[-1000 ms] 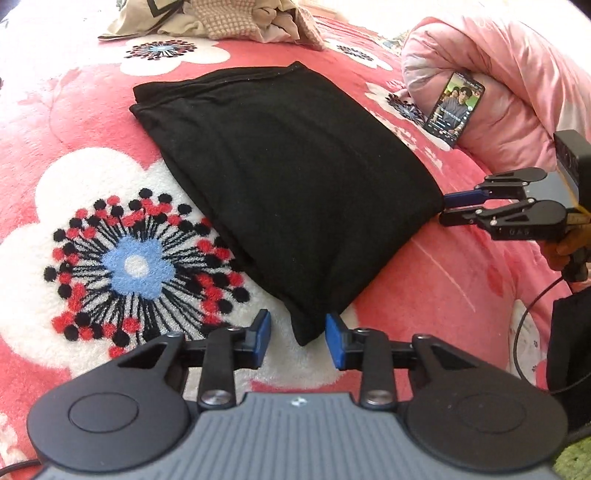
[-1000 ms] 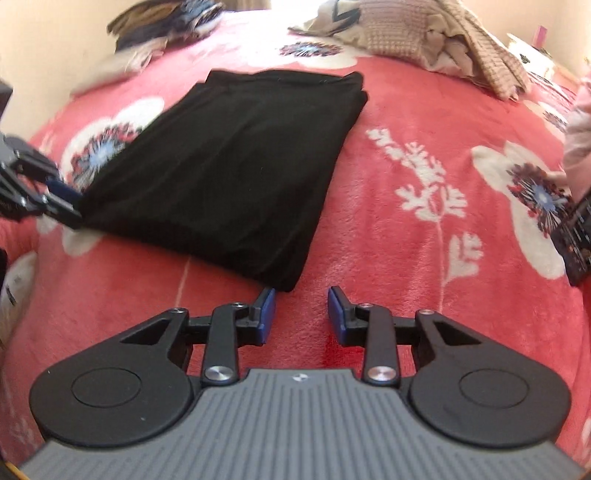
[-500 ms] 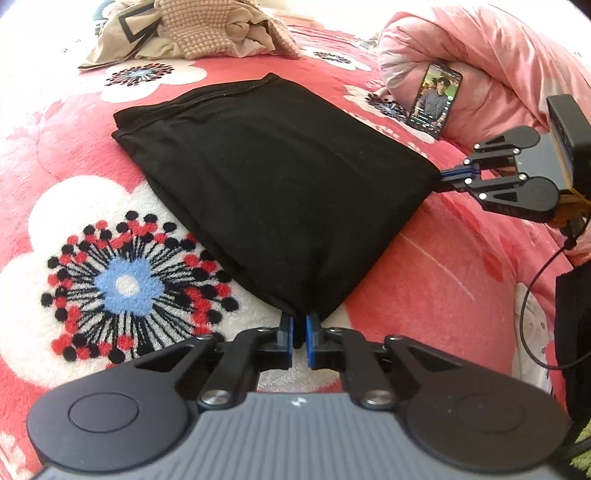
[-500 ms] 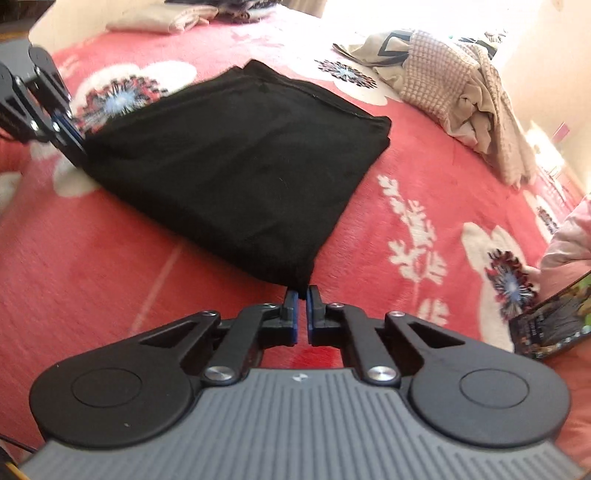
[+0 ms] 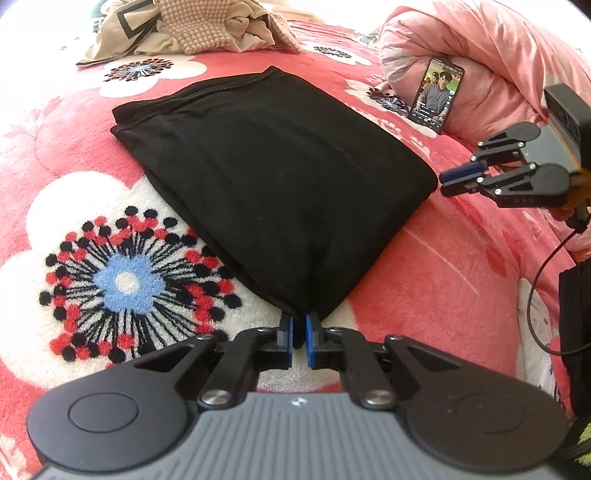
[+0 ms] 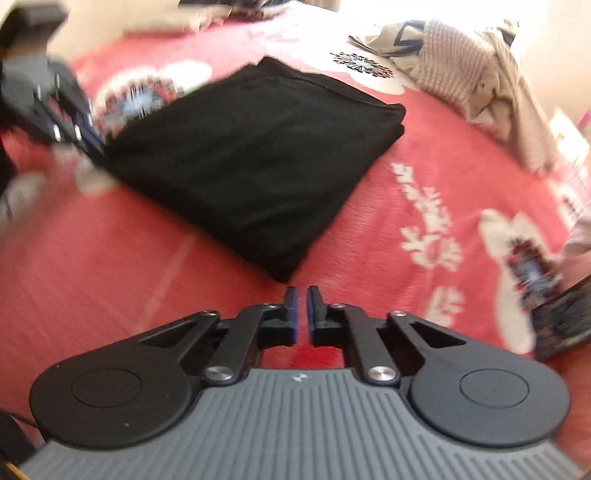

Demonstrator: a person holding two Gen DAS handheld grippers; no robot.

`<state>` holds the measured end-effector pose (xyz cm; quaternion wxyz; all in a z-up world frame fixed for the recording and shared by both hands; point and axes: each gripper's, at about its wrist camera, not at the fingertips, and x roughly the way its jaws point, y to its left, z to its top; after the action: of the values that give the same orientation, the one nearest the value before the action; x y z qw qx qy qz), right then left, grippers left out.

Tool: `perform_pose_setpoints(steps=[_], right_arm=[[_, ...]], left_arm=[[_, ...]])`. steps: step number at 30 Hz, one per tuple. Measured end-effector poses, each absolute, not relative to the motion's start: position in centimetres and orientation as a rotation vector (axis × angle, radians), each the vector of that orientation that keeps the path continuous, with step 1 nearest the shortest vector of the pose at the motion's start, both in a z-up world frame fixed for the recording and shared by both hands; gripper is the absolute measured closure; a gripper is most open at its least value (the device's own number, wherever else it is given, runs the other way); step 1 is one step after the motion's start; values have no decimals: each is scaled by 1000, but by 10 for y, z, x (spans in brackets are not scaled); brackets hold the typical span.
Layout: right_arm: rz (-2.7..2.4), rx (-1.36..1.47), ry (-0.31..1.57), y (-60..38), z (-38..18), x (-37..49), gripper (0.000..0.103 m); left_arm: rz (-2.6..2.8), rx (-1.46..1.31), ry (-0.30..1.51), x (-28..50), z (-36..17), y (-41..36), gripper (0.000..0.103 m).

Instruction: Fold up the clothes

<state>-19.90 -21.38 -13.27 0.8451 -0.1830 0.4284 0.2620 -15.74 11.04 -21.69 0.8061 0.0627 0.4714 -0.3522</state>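
A folded black garment [image 5: 273, 177] lies flat on the red flowered blanket [image 5: 424, 280]. My left gripper [image 5: 299, 321] is shut on its near corner, the cloth pinched between the blue pads. In the right wrist view the garment [image 6: 251, 158] ends just beyond my right gripper [image 6: 299, 295], whose jaws are opening with a narrow gap and nothing between them. From the left wrist view the right gripper [image 5: 448, 181] sits just off the garment's right corner. The left gripper [image 6: 85, 136] shows blurred at the garment's far left corner.
A heap of beige and checked clothes [image 5: 192, 29] lies at the back of the bed. A phone [image 5: 437, 94] with a lit screen leans against a rolled pink quilt [image 5: 498, 55] on the right. A black cable [image 5: 535, 295] hangs by the bed's right edge.
Both grippers shut on the garment's near corners. The right one has since let go, backed off slightly and parted its jaws. The left still pinches its corner.
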Motion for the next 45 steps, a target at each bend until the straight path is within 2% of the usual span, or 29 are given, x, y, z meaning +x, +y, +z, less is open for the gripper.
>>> perform_pose_setpoints(steps=[2, 5, 6, 7, 16, 25, 34, 40, 45], right_arm=[[564, -266, 931, -220, -133, -189, 76], [571, -69, 1004, -230, -143, -170, 77], [571, -16, 1025, -233, -146, -166, 91], [576, -18, 1028, -231, -147, -165, 97], [683, -714, 808, -191, -126, -204, 100], [704, -954, 691, -182, -125, -217, 100], [665, -838, 745, -189, -166, -211, 98], [644, -770, 815, -216, -143, -201, 98], [692, -622, 756, -212, -117, -196, 97]], left_arm=[[-752, 136, 1006, -158, -217, 110, 96], [-747, 136, 999, -160, -217, 110, 96], [-746, 137, 993, -161, -217, 110, 96], [-750, 143, 986, -162, -216, 110, 96], [-812, 229, 936, -168, -207, 105, 97], [-822, 255, 928, -168, -208, 102, 97], [-799, 217, 980, -163, -218, 102, 95], [-792, 198, 999, -164, -217, 105, 95], [-791, 194, 999, -165, -217, 105, 95]])
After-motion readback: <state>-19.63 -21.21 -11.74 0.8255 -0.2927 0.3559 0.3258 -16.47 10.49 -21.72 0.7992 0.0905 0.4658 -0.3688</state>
